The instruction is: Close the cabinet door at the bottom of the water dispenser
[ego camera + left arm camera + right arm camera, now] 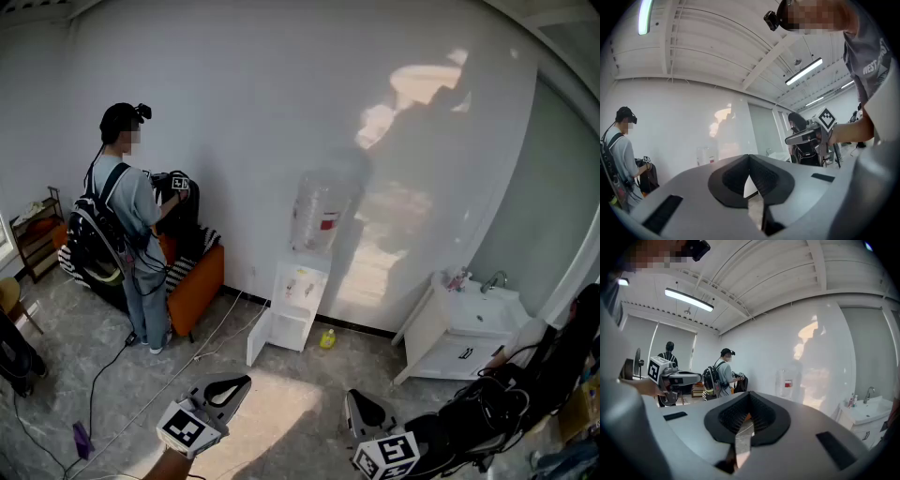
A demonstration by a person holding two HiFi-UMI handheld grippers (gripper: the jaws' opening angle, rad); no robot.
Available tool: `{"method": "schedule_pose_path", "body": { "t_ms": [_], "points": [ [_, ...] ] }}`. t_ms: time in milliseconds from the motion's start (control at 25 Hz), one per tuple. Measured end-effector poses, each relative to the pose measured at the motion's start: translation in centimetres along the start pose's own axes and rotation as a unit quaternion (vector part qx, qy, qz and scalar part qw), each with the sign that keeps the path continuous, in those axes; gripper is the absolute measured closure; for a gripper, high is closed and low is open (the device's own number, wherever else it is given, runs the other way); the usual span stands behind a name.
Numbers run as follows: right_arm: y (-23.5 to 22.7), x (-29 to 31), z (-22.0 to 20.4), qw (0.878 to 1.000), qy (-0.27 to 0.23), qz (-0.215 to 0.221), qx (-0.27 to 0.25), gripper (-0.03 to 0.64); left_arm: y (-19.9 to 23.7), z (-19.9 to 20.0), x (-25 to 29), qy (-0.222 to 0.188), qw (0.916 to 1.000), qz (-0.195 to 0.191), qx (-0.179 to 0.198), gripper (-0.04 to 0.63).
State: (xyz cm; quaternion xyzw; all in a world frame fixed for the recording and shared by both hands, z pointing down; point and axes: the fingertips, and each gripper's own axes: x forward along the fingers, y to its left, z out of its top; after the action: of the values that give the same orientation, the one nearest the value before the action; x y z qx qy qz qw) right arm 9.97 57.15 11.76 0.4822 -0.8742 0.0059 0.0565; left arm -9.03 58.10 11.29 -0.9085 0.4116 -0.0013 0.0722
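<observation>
The white water dispenser [302, 298] stands against the far wall with a clear bottle [319, 214] on top. Its bottom cabinet door [258, 339] hangs open, swung out to the left. My left gripper [242, 382] and right gripper [354, 398] are at the bottom of the head view, well short of the dispenser, both pointing toward it. Each is shut with nothing between its jaws. In the left gripper view my left gripper [750, 157] shows closed pads, with the dispenser [704, 157] small and far off. The right gripper [750, 393] looks the same, dispenser [785, 383] beyond it.
A person with a backpack [131, 225] stands at the left by an orange sofa [199, 281]. A yellow bottle [327, 338] sits on the floor right of the dispenser. A white sink cabinet [457, 339] is at the right. Cables [187, 361] cross the floor.
</observation>
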Motion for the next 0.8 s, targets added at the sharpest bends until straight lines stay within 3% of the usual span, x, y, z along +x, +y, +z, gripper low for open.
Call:
{"method": "schedule_pose_path", "body": {
  "t_ms": [520, 800],
  "points": [
    [0.5, 2.0, -1.0, 1.000, 0.014, -0.010, -0.012, 0.589, 3.0, -1.1, -0.4, -0.003, 1.0000, -0.004, 0.008, 0.580],
    [-1.0, 3.4, -0.1, 1.000, 0.004, -0.019, 0.012, 0.588, 4.0, -1.2, 0.3, -0.010, 0.9996, 0.011, -0.023, 0.580]
  ]
}}
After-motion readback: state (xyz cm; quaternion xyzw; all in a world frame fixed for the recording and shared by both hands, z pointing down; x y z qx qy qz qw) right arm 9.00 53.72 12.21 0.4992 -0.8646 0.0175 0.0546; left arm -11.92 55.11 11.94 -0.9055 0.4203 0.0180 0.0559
